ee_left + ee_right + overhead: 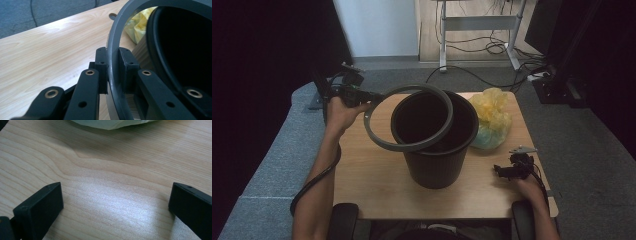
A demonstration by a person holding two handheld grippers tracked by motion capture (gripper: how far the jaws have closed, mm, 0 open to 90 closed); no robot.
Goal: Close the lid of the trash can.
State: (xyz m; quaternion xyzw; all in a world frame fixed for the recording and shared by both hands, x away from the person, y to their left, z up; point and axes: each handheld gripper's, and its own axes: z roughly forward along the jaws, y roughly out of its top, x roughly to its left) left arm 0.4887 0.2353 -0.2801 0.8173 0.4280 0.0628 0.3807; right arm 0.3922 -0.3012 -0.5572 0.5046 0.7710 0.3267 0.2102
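A black plastic bin (434,150) stands upright in the middle of the wooden table (367,185). A grey ring (384,137) hangs tilted over the bin's left rim, partly above its mouth. My left gripper (371,98) is shut on the ring's left edge; in the left gripper view both pads (101,68) press on the grey ring (115,62), with the bin's dark inside (180,45) to the right. My right gripper (499,171) rests low at the table's right front, jaws wide open over bare wood (115,202) with nothing between them.
A crumpled yellow plastic bag (492,117) lies on the table just right of the bin; its pale edge (110,123) sits ahead of my right gripper. Grey carpet surrounds the table. A desk frame and cables stand at the back.
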